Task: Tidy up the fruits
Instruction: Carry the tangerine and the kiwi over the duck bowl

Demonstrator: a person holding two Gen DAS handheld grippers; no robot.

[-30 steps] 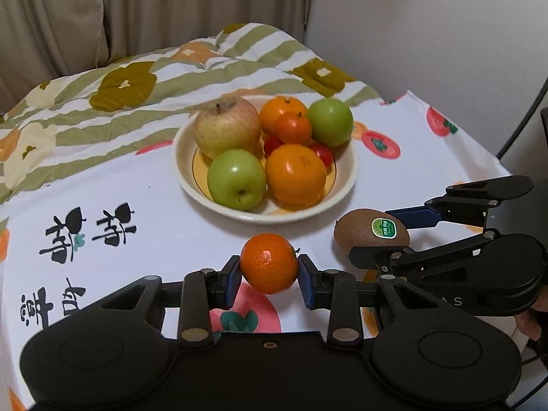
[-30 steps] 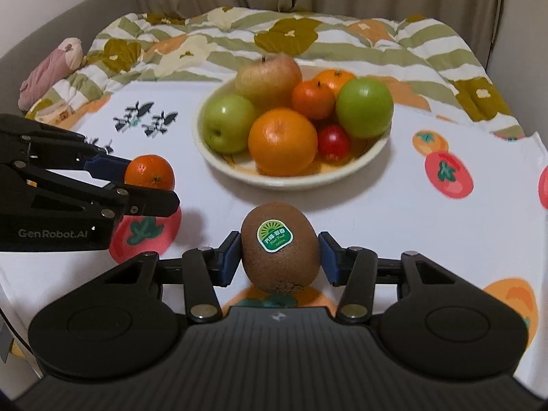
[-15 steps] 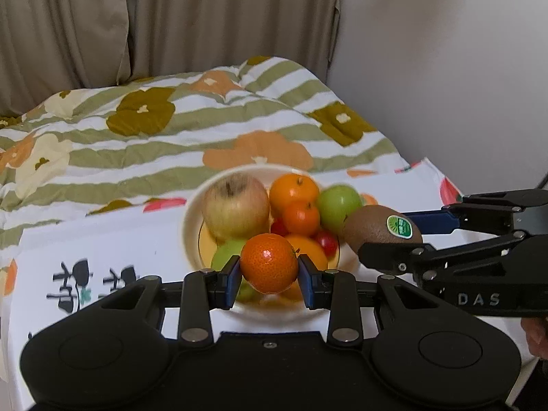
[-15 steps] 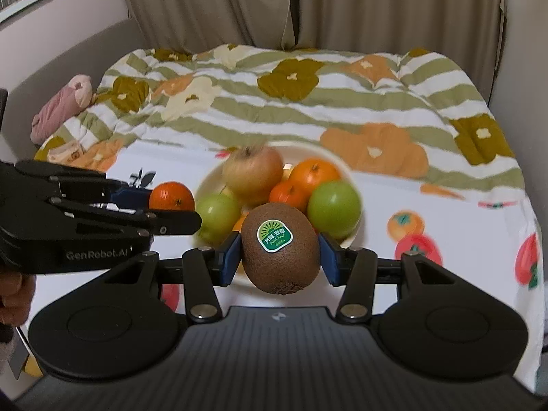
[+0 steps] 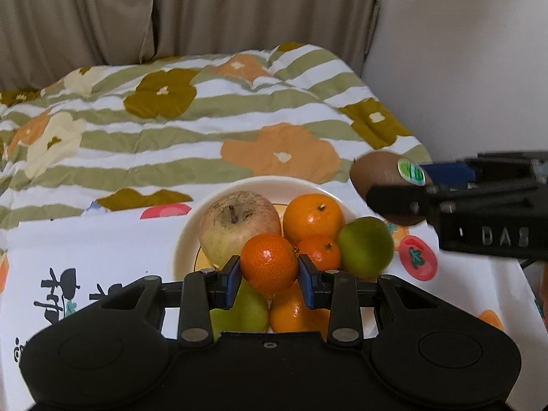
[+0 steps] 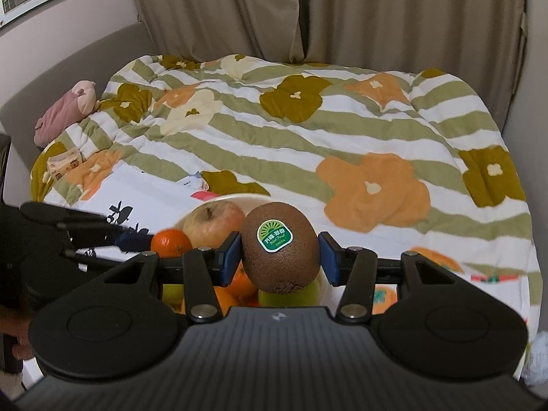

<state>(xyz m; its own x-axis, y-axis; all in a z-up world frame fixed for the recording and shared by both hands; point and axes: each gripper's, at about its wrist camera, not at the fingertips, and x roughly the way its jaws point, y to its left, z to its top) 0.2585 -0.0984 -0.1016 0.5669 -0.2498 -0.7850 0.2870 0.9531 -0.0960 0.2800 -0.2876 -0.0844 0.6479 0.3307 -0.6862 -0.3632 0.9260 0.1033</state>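
Note:
My left gripper [image 5: 269,276] is shut on a small mandarin [image 5: 269,263], held in the air over the near side of a cream bowl [image 5: 219,198]. In the bowl lie a pale apple [image 5: 236,227], an orange [image 5: 312,217], a small mandarin [image 5: 320,252], green apples [image 5: 364,246] and more fruit below. My right gripper [image 6: 279,257] is shut on a brown kiwi [image 6: 279,260] with a green sticker, raised above the bowl's right side. The kiwi [image 5: 380,174] shows at the right of the left wrist view, and the held mandarin [image 6: 170,242] at the left of the right wrist view.
The bowl stands on a white cloth [image 5: 102,246] printed with black characters and red tomatoes. Behind it lies a striped flowered quilt [image 6: 308,130] on a sofa, with a pink soft toy [image 6: 65,113] at its left end. Curtains [image 6: 376,13] hang behind; a wall [image 5: 462,51] stands at right.
Both grippers have risen from the cloth and moved forward over the bowl, each still carrying its fruit. The kiwi now hangs higher, beside the bowl's right rim.

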